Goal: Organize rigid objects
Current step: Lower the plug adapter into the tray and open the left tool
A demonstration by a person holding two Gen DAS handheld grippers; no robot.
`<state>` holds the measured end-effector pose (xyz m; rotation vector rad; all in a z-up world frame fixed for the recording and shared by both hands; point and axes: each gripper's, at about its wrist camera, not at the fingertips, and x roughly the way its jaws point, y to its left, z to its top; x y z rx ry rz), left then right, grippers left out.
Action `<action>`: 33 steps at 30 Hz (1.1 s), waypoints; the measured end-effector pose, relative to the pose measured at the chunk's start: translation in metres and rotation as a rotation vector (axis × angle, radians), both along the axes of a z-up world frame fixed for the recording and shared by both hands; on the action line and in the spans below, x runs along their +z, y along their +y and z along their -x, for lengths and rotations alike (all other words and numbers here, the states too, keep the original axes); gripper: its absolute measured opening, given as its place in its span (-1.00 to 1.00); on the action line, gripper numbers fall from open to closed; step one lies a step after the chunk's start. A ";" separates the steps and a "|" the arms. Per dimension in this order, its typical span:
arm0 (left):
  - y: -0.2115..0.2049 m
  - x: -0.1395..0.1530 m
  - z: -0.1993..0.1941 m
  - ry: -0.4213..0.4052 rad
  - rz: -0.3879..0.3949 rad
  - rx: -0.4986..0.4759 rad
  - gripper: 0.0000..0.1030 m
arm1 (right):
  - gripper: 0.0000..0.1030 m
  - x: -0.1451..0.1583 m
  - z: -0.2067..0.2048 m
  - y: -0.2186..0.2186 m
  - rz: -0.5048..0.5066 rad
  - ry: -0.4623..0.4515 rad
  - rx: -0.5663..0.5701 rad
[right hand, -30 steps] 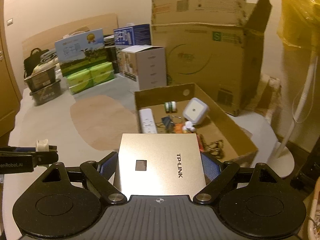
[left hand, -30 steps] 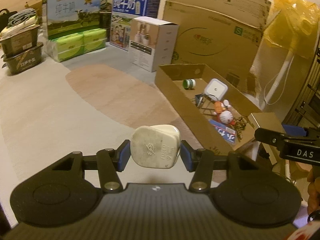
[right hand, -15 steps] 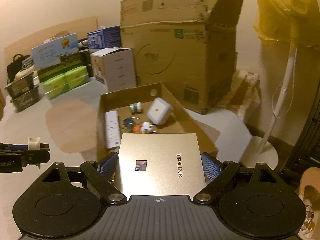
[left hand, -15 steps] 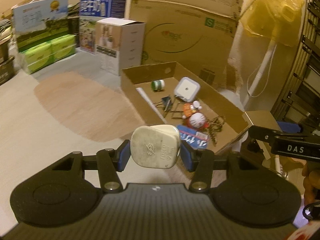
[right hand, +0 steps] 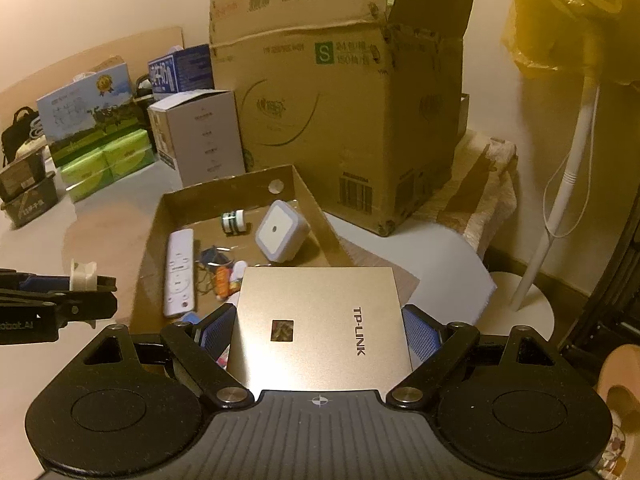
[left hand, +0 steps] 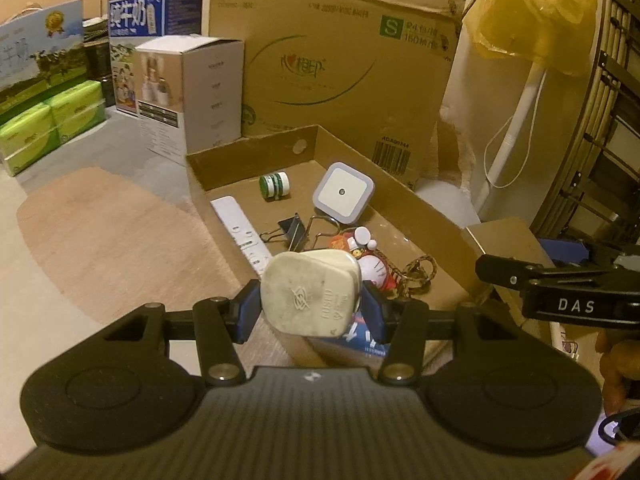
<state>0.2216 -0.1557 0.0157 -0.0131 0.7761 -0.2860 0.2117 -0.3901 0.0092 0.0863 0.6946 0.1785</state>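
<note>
left wrist: left gripper (left hand: pixel 310 312) grasping plug (left hand: pixel 310 294) above tray (left hand: pixel 420 210) near edge | right wrist: right gripper (right hand: pixel 318 330) clamping gold box (right hand: pixel 320 324) over tray (right hand: pixel 154 232) | step: carrying to tray | next: lower, release inside

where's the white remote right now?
In the right wrist view, the remote lies flat along the left wall of the shallow cardboard tray, left of the binder clips.
</note>
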 end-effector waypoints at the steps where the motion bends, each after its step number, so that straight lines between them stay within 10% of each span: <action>1: -0.002 -0.003 -0.005 0.004 -0.003 -0.002 -0.05 | 0.69 -0.002 -0.005 -0.001 0.000 0.003 0.002; 14: -0.018 -0.027 -0.054 0.017 -0.003 -0.018 -0.02 | 0.69 -0.021 -0.052 -0.009 -0.020 0.022 0.005; 17: -0.016 -0.025 -0.057 -0.006 -0.010 -0.009 0.50 | 0.69 -0.025 -0.058 -0.009 -0.028 0.029 0.006; 33: 0.007 -0.012 -0.031 -0.034 -0.029 0.040 0.50 | 0.69 -0.024 -0.060 -0.003 -0.036 0.031 0.019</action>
